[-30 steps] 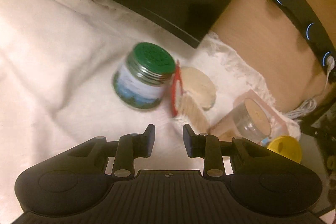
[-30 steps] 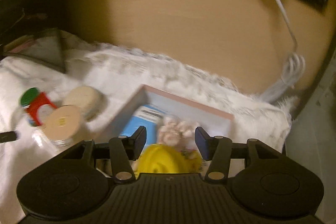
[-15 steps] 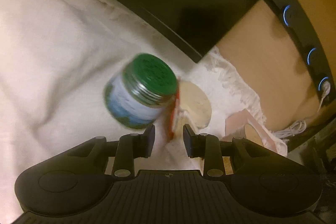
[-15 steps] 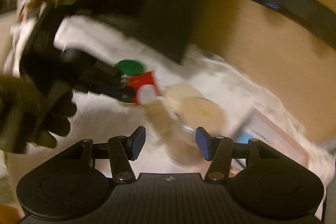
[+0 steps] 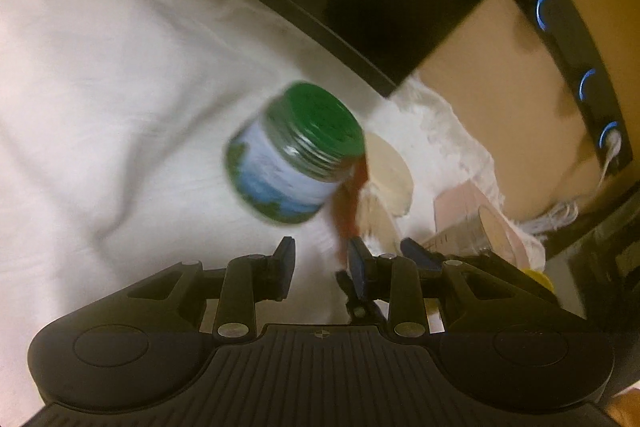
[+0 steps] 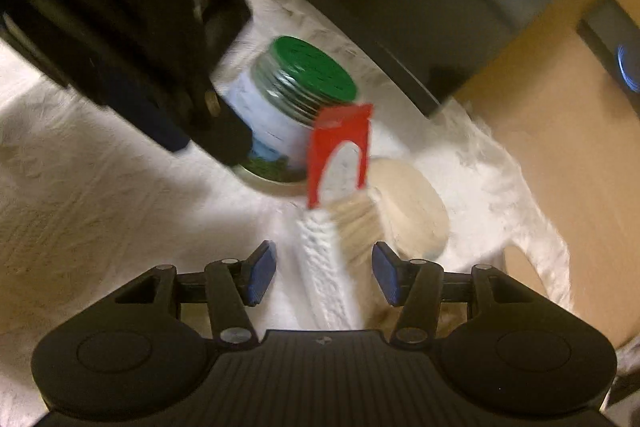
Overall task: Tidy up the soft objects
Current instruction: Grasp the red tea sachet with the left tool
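From the right wrist view, we see the right gripper (image 6: 323, 274) low over the white cloth (image 6: 100, 211), its blue pads apart with nothing pressed between them. A white knitted item (image 6: 326, 275) with a red card header (image 6: 340, 151) lies in the gap between the jaws and runs away from us; the pads stand clear of it on both sides, so we call this gripper open, not gripping. A pale ribbed piece (image 6: 360, 227) lies against the knit on its right, and a round cream pad (image 6: 416, 211) rests just beyond that. The green-lidded jar (image 6: 296, 107) stands tilted in view behind the red header, touching or nearly touching it; blur keeps us from telling which.

The left gripper (image 6: 160, 75) enters that view from the upper left as a dark blurred mass, angled down toward the jar and covering part of its label.

From the left wrist view, the left gripper (image 5: 320, 263) points down at the cloth, its jaws parted and empty. The jar (image 5: 296, 155) sits just ahead of its fingertips, well blurred. The red header (image 5: 352, 199) leans right of the jar, reaching down near the right-side finger. A pink tray (image 5: 460, 203) lies farther right.
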### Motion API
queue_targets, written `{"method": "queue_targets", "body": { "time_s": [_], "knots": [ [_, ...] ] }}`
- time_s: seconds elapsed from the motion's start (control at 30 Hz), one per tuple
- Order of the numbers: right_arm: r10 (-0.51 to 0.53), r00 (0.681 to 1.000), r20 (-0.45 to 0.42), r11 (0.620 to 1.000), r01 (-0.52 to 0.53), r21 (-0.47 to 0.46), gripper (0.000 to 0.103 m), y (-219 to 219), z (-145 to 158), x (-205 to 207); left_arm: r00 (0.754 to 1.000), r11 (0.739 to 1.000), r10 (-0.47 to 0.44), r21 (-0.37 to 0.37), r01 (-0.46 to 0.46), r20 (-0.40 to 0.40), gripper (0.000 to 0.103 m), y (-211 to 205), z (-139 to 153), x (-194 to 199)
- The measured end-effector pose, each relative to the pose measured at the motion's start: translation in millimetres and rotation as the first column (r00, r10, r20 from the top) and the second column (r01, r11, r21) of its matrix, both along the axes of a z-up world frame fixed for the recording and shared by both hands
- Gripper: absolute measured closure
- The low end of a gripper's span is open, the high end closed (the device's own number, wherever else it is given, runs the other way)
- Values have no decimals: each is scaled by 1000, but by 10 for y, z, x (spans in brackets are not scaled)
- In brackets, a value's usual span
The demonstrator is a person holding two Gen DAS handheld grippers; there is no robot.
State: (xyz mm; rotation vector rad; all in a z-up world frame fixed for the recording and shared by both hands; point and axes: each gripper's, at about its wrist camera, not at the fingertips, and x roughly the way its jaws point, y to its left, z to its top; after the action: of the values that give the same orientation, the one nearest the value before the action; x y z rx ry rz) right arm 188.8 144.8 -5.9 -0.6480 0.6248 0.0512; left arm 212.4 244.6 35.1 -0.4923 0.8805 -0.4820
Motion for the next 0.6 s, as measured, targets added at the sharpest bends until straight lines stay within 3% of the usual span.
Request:
{"method": "queue_targets", "body": {
  "time_s": [0.2, 0.43, 0.6],
  "knots": [
    [-17, 1000, 0, 997, 17, 69, 52, -226, 62, -113, 999, 998, -53, 39, 53, 1, 71, -489, -82, 322],
    [-23, 1000, -13, 988, 24, 149, 53, -403, 181, -343, 996, 994, -88, 66, 87, 9, 72, -713, -102, 467],
    [-6, 999, -43, 978, 15, 208, 53, -588, 290, -633, 997, 998, -63, -20, 62, -53, 74, -636, -137, 508]
  ]
}}
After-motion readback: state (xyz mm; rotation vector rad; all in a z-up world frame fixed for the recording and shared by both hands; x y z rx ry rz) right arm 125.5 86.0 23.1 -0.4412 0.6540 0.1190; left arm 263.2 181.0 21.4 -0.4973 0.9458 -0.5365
